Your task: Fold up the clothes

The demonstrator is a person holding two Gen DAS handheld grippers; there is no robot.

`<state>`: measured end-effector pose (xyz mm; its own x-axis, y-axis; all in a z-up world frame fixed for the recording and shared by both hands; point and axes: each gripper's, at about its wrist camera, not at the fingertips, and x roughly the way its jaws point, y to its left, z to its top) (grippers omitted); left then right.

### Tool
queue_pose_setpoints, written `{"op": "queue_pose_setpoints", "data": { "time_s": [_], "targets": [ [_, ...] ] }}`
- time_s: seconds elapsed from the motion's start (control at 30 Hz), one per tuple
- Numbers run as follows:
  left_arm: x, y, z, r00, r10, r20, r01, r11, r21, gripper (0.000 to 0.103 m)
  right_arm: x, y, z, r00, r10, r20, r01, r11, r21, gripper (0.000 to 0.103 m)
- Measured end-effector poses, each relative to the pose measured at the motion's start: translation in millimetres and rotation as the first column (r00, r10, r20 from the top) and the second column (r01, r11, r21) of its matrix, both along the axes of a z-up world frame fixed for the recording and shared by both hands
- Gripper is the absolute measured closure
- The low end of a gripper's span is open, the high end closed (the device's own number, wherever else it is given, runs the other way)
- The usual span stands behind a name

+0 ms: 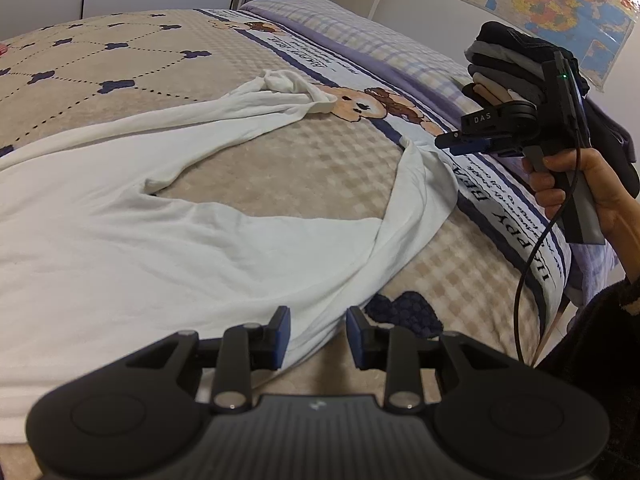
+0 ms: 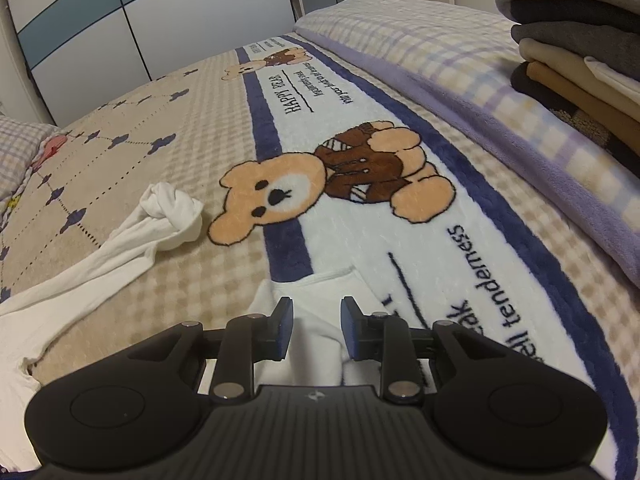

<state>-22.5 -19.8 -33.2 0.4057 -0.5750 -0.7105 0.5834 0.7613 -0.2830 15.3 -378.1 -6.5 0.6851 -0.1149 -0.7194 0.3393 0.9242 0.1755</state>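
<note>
White shirt (image 1: 160,240) is thin, floppy (light) — grab hem edge at 12 o'clock; both my left gripper (image 1: 317,332) & right gripper (image 2: 316,328) are spread, pinching nothing.

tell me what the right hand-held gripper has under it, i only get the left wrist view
Observer: The right hand-held gripper is open, with a sleeve end of the white shirt lying between its fingers.
Operator: what's printed past it
Observer: A bear on the blanket, just ahead of the fingers.
Operator: and that folded stack
Observer: The stack of folded clothes sits on the checked purple blanket, at the far right.
</note>
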Motion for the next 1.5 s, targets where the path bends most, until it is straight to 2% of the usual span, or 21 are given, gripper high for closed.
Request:
{"op": "queue_pose_setpoints", "data": {
  "time_s": [0.7,0.97,1.2,1.5],
  "targets": [
    [3,-9,-3,1.000,-0.007,-0.004,0.008,1.000,0.006,0.071,-3,-12,-4,0.999,0.011,-0.044,-0.010,1.000,0.011,0.074],
    [0,-7,1,1.000,-0.019,0.021,0.019,1.000,-0.005,0.072,-10,-26,-6,0.998,-0.005,-0.063,0.007,0.999,0.034,0.074],
    [-2,-16,-1,0.998,-0.042,0.041,0.042,0.999,0.008,0.072,-13,-37,-7,0.998,-0.019,-0.058,0.024,0.996,0.091,0.074],
    [-2,-19,-2,0.997,-0.053,0.051,0.053,0.998,0.016,0.072,-4,-54,-19,0.994,-0.082,-0.079,0.095,0.980,0.176,0.074]
  ]
}}
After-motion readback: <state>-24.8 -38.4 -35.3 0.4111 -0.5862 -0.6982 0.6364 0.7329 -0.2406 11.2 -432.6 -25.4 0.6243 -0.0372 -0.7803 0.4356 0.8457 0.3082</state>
